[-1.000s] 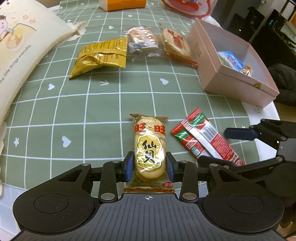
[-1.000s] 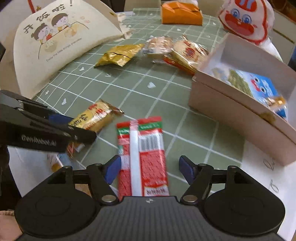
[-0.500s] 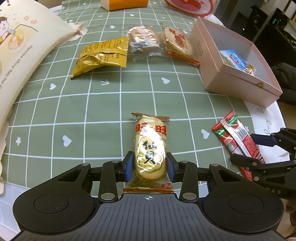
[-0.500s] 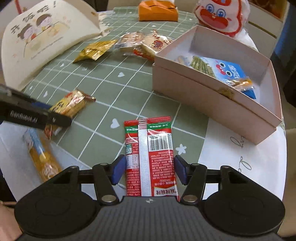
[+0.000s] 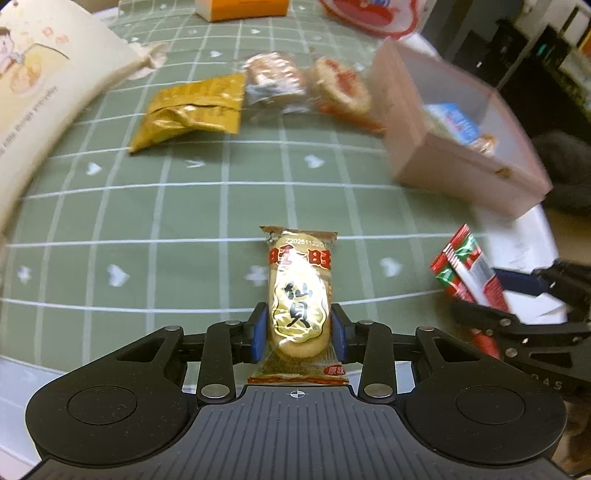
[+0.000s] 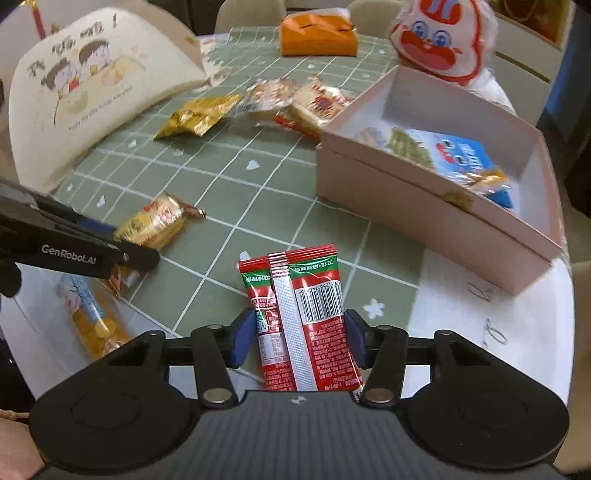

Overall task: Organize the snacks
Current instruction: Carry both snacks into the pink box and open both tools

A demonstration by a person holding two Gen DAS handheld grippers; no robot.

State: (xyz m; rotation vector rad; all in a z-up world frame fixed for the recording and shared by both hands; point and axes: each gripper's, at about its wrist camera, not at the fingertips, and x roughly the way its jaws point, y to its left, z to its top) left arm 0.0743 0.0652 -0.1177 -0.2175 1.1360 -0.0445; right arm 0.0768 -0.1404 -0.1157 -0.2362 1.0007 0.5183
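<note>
My left gripper [image 5: 298,334] is shut on a rice cracker packet [image 5: 299,295] with a gold and red wrapper, held above the green checked tablecloth [image 5: 184,206]. My right gripper [image 6: 297,339] is shut on a red snack packet [image 6: 299,317] with a barcode, lifted over the table's near edge. The pink open box [image 6: 424,206] stands ahead to the right with a blue packet [image 6: 461,155] inside. In the left wrist view the red packet [image 5: 469,269] and the box [image 5: 443,162] show at the right. The cracker packet [image 6: 155,225] shows at the left in the right wrist view.
A gold packet [image 6: 195,116] and two clear-wrapped cracker packets [image 6: 295,99] lie at the back of the cloth. A large cream bag [image 6: 92,85] lies at the left, an orange box [image 6: 317,35] and a red-and-white cartoon bag [image 6: 439,40] at the far edge. A yellow packet [image 6: 92,321] lies near left.
My right gripper has closed on the red packet and lifted it, moving right and back from the cracker packet. My left gripper keeps hold of the cracker packet and has risen a little.
</note>
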